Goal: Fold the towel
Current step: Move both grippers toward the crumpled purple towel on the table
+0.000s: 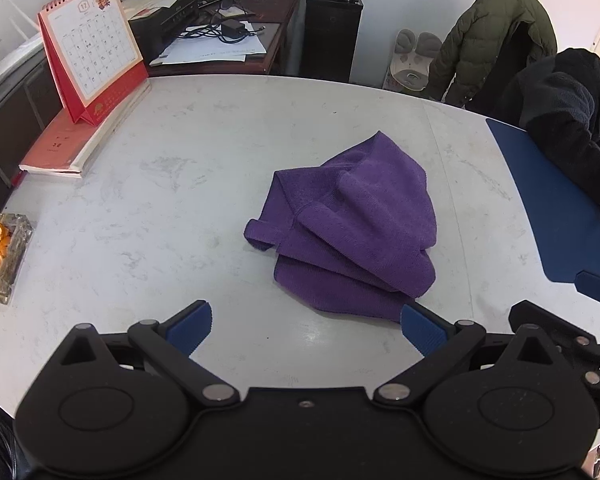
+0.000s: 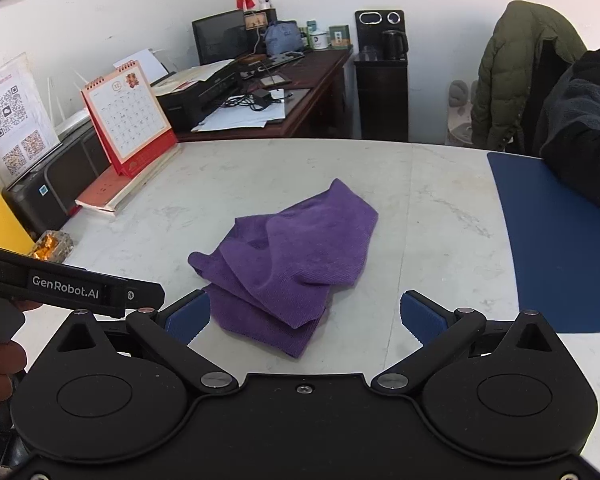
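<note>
A purple towel (image 1: 352, 224) lies crumpled in loose folds on the white marble table (image 1: 160, 200). My left gripper (image 1: 306, 330) is open, its blue pads wide apart just short of the towel's near edge; the right pad almost touches the cloth. In the right wrist view the same towel (image 2: 292, 260) sits ahead, its near corner reaching between the pads of my right gripper (image 2: 305, 318), which is open and holds nothing. The left gripper's body (image 2: 72, 288) shows at the left of that view.
A red desk calendar (image 1: 94, 48) stands on a book (image 1: 68, 140) at the table's far left. A glass ashtray with orange peel (image 1: 0, 252) sits at the left edge. A blue mat (image 1: 556, 208) lies at the right, where a person in a dark jacket (image 1: 572, 120) leans.
</note>
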The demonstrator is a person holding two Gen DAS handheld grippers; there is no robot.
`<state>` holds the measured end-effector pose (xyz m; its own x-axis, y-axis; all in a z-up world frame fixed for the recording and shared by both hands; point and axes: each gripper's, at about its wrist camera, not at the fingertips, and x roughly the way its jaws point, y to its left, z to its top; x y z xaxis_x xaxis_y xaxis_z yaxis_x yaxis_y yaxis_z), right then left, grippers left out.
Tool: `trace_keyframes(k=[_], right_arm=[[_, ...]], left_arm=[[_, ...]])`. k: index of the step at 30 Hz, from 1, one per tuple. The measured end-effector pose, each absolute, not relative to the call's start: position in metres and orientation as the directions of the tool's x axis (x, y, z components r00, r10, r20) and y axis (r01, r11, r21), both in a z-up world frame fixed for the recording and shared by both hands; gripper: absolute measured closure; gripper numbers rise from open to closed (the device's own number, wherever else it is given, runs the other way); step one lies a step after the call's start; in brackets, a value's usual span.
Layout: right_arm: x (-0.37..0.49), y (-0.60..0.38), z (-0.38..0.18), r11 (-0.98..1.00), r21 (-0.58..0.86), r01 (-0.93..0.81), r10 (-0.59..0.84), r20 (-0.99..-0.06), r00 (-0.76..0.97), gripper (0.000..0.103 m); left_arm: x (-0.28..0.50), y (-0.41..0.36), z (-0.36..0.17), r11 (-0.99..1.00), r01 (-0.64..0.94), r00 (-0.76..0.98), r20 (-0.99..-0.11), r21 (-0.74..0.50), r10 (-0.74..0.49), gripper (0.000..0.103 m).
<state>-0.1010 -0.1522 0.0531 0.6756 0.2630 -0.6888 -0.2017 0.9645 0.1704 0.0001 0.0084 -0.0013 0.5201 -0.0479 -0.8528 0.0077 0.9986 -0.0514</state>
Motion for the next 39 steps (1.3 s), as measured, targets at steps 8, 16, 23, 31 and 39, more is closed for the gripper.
trace_keyframes(k=[8,16,23,31,39], right_arm=[[-0.091,-0.14,0.049,0.979,0.117,-0.17,0.2,-0.737,0.645,0.0],[-0.091,-0.132,0.047,0.992,0.077,-0.101,0.125,-0.751,0.649,0.0],[-0.082,-0.151,0.037,0.99,0.119,-0.081,0.143,-0.761,0.633,0.0],[-0.054,-0.171,0.032,0.957,0.213,-0.198,0.291,-0.703,0.649,0.0],[-0.021,-0.188,0.011,0.908,0.254,-0.333,0.413,-0.67,0.616,0.0]], left_arm=[[0.003,0.054,-0.021,0.987,0.072,0.457,-0.875,-0.14,-0.158,0.001],[0.001,0.067,-0.059,0.972,0.02,0.428,-0.877,-0.233,-0.219,0.001],[0.004,0.074,-0.077,0.971,-0.043,0.347,-0.915,-0.233,-0.205,0.001],[-0.003,0.06,-0.056,0.967,-0.094,0.464,-0.87,-0.238,-0.169,0.002],[0.034,0.054,-0.044,0.983,-0.136,0.477,-0.878,-0.124,-0.044,0.002]])
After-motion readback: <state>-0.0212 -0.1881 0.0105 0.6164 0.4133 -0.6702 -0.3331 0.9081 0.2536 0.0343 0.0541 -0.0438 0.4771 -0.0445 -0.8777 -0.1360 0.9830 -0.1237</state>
